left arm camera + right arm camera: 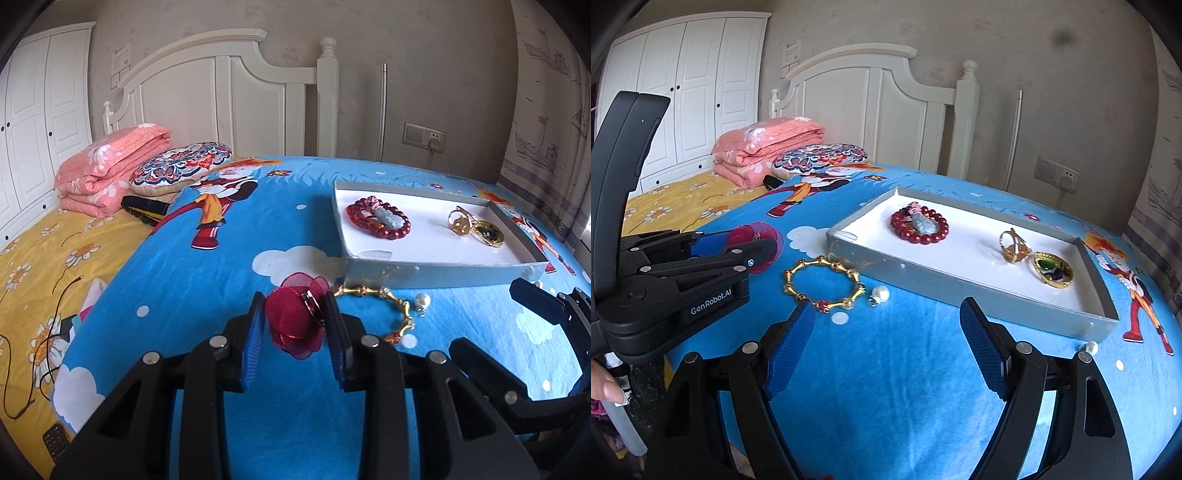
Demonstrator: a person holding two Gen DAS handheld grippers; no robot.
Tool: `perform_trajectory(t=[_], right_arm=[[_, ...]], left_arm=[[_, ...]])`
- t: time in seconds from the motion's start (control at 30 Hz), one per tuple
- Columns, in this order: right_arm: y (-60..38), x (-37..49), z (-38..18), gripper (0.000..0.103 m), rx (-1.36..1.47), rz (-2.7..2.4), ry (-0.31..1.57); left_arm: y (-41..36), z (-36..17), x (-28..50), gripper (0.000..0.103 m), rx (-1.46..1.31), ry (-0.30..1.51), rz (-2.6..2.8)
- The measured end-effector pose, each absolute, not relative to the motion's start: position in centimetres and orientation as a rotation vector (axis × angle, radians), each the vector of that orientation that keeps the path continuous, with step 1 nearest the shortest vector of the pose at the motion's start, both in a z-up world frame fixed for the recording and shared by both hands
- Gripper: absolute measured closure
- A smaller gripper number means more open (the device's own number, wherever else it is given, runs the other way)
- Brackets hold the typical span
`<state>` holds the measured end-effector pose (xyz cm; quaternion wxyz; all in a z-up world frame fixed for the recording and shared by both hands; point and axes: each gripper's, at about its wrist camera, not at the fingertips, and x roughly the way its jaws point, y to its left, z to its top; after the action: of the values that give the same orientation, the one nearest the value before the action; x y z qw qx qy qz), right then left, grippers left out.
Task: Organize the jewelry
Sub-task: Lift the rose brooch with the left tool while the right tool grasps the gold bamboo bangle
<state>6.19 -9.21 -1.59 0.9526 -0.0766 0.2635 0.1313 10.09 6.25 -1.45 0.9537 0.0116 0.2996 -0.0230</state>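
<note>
Clamped between my left gripper's (295,325) blue pads is a red gauze flower hair clip (298,322), held at lower centre of the left wrist view; the petals bulge out above and below the fingers, and a dark metal clip part shows against the right-hand pad. From the right wrist view I see the same left gripper (753,247) at middle left, with the translucent red petals (759,245) spreading around its tips. Whether the flower touches the blue cartoon bedspread (207,280) I cannot tell.

My right gripper (886,345) stands with its jaws wide apart at lower centre of its own view, with only bedspread between the pads.

Just above the right gripper's left pad in that view lies a gold link bracelet (823,284) on the bedspread, with a pearl earring (880,294) just beside it on the right. A second pearl (1090,347) sits at the near right corner of the grey tray (923,280), outside it.

Inside the tray, upper right of centre, I see a red bead bracelet (919,225) with a pale green stone, a gold ring-like piece (1014,245), and an oval gold brooch (1052,273) touching or nearly touching it.

A fingertip (609,387) shows at the lower left edge of the right wrist view.
</note>
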Motion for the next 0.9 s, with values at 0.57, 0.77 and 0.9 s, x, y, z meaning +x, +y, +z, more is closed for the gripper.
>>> perform_trajectory(t=[0.57, 0.77, 0.9], right_arm=[[-0.7, 10.4, -2.0, 0.041, -0.251, 0.351, 0.729], [0.5, 11.9, -2.0, 0.049, -0.251, 0.34, 0.758], [0.9, 12.5, -2.5, 0.054, -0.225, 0.314, 0.798]], left_arm=[[14.3, -1.4, 11.3, 0.072, -0.042, 0.641, 0.083], [16.5, -1.9, 11.0, 0.072, -0.09, 0.648, 0.125], [17.4, -2.3, 10.5, 0.072, -0.123, 0.649, 0.142]])
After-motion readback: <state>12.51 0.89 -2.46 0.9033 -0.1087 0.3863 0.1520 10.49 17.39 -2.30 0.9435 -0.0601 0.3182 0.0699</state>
